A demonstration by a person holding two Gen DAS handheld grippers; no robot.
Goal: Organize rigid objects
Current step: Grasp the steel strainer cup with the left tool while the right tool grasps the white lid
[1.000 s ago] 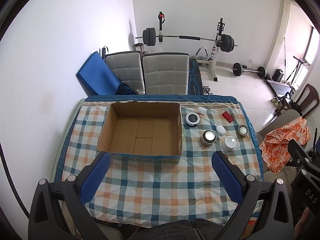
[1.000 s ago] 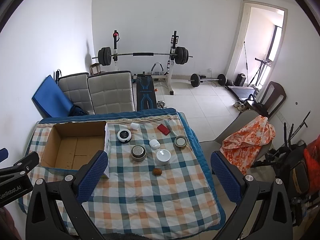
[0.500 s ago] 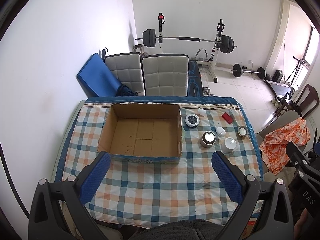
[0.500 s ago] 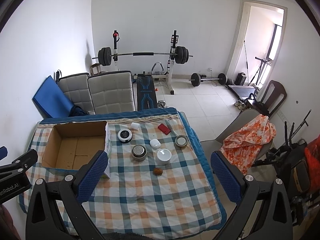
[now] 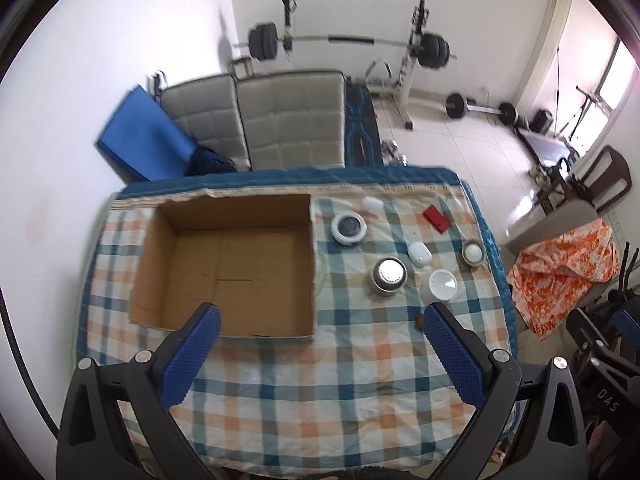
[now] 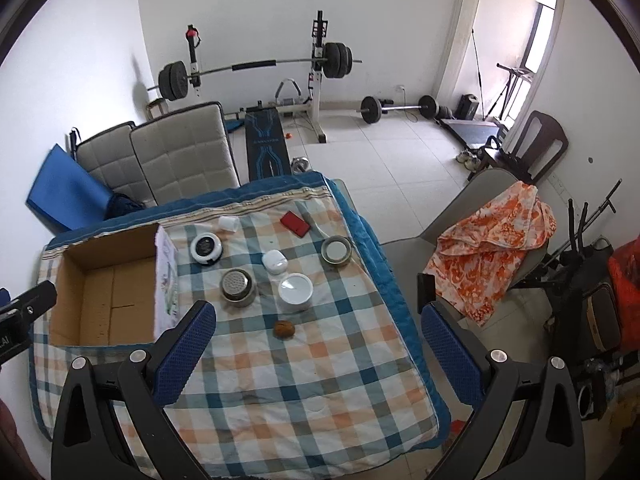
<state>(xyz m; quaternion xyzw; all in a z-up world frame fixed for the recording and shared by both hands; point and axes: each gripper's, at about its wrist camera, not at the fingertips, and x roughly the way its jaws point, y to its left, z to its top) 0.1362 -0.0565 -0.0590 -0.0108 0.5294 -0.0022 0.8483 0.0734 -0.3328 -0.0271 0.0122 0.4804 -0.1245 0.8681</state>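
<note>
An empty open cardboard box (image 5: 228, 264) (image 6: 104, 292) sits on the left of the checked table. To its right lie several small objects: a black-and-white round device (image 5: 349, 229) (image 6: 206, 248), a metal tin (image 5: 389, 274) (image 6: 238, 286), a white round jar (image 5: 442, 285) (image 6: 295, 290), a white case (image 5: 419, 253) (image 6: 275, 261), a red flat object (image 5: 436, 219) (image 6: 295, 224), a round lidded tin (image 5: 473, 252) (image 6: 336, 250), a white cap (image 5: 372, 204) (image 6: 228, 223) and a brown nut-like object (image 6: 283, 328). My left gripper (image 5: 320, 320) and right gripper (image 6: 316, 316) are open, empty, above the table's near side.
Two padded grey chairs (image 5: 280, 120) and a blue mat (image 5: 140, 136) stand behind the table. A chair with orange cloth (image 6: 496, 236) stands to the right. A barbell rack (image 6: 256, 68) is at the back wall.
Both grippers have moved forward and lower toward the table; the box and objects look larger. Nothing on the table has moved.
</note>
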